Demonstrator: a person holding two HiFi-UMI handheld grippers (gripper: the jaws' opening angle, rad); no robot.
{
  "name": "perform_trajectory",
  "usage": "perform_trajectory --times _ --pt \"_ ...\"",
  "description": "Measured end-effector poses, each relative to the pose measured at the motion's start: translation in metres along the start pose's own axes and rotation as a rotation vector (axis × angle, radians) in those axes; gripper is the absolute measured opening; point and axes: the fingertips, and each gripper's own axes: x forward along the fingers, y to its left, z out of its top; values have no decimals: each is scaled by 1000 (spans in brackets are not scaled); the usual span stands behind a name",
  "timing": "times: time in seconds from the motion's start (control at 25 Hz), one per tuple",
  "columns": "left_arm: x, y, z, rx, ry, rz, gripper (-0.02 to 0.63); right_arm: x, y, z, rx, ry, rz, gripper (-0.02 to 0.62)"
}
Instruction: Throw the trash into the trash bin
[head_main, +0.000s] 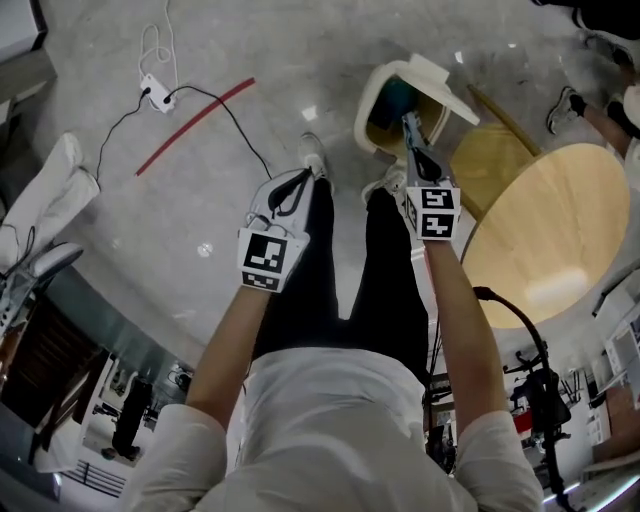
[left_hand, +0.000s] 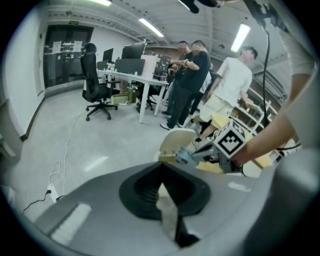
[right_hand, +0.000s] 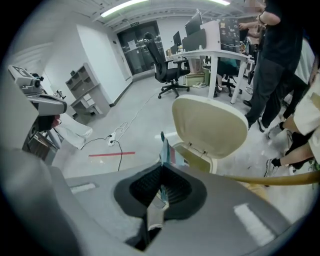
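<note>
The cream trash bin (head_main: 372, 100) stands on the floor ahead of my feet with its flip lid (head_main: 436, 78) raised. My right gripper (head_main: 409, 121) points down over the bin's opening. It is shut on a thin bluish wrapper (right_hand: 166, 150) that sticks up from between the pads, just in front of the bin (right_hand: 197, 156) and its lid (right_hand: 210, 125). My left gripper (head_main: 306, 174) hangs lower left of the bin, over the floor, with its jaws together and nothing in them. The left gripper view shows its pads (left_hand: 165, 200) meeting, and beyond them the right gripper (left_hand: 192, 156) at the bin (left_hand: 176, 141).
A round wooden table (head_main: 545, 225) stands right of the bin. A power strip (head_main: 157, 94) with cables and a red tape line (head_main: 195, 125) lie on the floor to the left. Several people (left_hand: 192, 85), desks (left_hand: 131, 76) and an office chair (left_hand: 95, 85) stand beyond.
</note>
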Motion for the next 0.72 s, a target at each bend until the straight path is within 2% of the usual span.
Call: perform_trajectory --times 0.72 --pt "55 17 -72 -49 64 -12 5 93 -16 -61 65 34 10 3"
